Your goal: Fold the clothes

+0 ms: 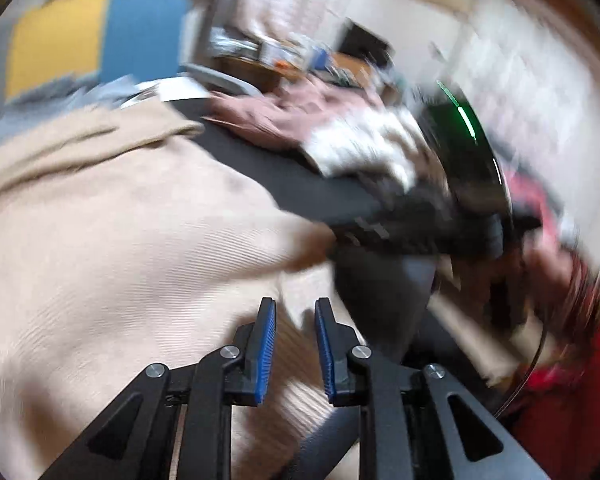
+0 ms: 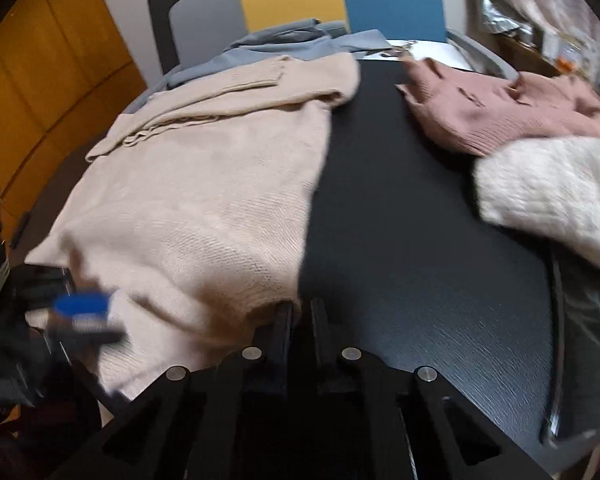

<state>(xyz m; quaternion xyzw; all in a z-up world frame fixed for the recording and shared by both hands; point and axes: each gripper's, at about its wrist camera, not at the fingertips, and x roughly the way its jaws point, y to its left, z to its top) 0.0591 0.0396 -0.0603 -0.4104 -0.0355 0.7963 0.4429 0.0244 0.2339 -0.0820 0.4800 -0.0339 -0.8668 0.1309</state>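
A beige knit sweater (image 1: pixel 120 240) (image 2: pixel 204 184) lies flat on the left half of a black table (image 2: pixel 399 220), with a sleeve folded across its far end. In the blurred left wrist view, my left gripper (image 1: pixel 296 312) holds its blue pads a narrow gap apart with the ribbed hem between them. The right gripper (image 1: pixel 379 236) shows there as a dark blur at the sweater's drawn-out corner. My right gripper (image 2: pixel 301 312) is nearly shut at the sweater's near right hem corner. The left gripper (image 2: pixel 84 312) is a blue blur at the near left hem.
A pink sweater (image 2: pixel 499 108) and a fluffy white garment (image 2: pixel 547 192) are heaped on the table's right side. A blue-grey garment (image 2: pixel 284 46) lies beyond the beige one. A person's red sleeve (image 1: pixel 559 400) is at the right. Bare black tabletop runs down the middle.
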